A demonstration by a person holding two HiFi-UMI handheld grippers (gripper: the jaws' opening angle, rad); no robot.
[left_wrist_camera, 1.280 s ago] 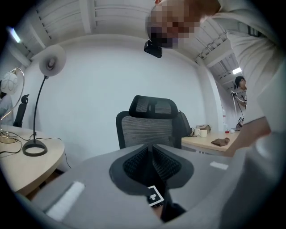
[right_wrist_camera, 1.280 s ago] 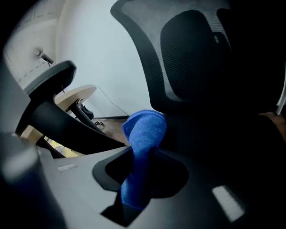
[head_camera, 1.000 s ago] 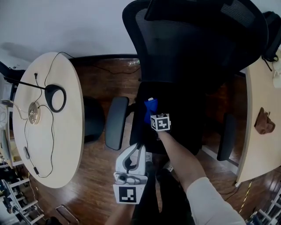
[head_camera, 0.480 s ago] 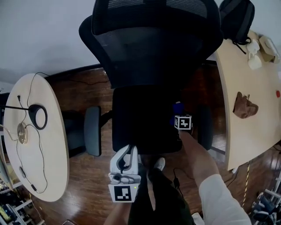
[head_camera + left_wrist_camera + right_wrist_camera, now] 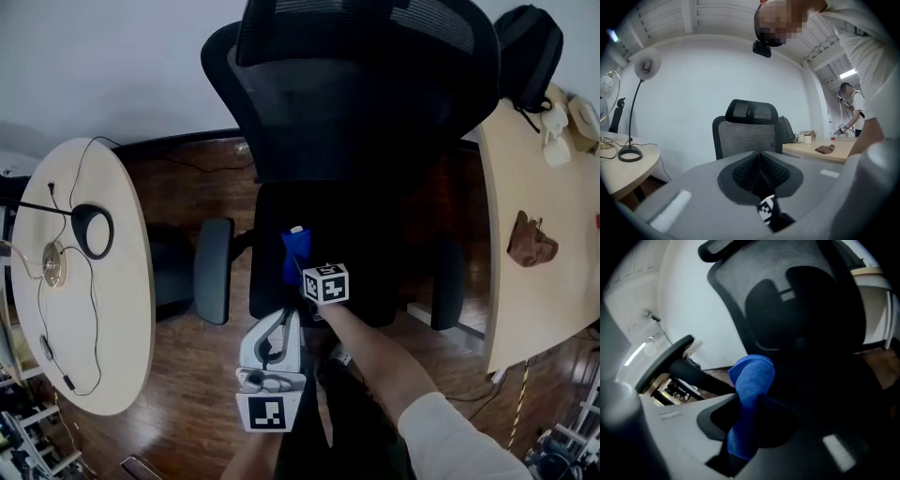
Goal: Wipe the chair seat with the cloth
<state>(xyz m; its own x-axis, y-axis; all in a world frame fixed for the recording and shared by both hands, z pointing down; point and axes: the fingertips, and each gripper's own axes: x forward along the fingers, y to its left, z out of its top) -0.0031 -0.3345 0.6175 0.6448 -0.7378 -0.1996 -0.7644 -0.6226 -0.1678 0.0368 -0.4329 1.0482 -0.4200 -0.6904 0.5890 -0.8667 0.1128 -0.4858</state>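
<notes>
A black mesh office chair (image 5: 361,89) stands in front of me, its dark seat (image 5: 361,244) below the backrest. My right gripper (image 5: 298,270) is shut on a folded blue cloth (image 5: 294,253), which rests on the seat's front left part. In the right gripper view the blue cloth (image 5: 749,394) sticks out from between the jaws, with the chair backrest (image 5: 797,305) behind it. My left gripper (image 5: 281,321) hangs low in front of the seat, shut and empty. In the left gripper view its jaws meet tightly below the chair backrest (image 5: 749,133).
A round table (image 5: 80,272) with a desk lamp (image 5: 92,230) and cables stands at the left. A long desk (image 5: 539,216) with a brown cloth (image 5: 531,239) and a backpack (image 5: 530,42) is at the right. The chair's armrests (image 5: 214,270) flank the seat. Wooden floor lies below.
My right gripper has swept the blue cloth from the seat's left side to its right side and back to the front left. The left gripper has stayed low and shut.
</notes>
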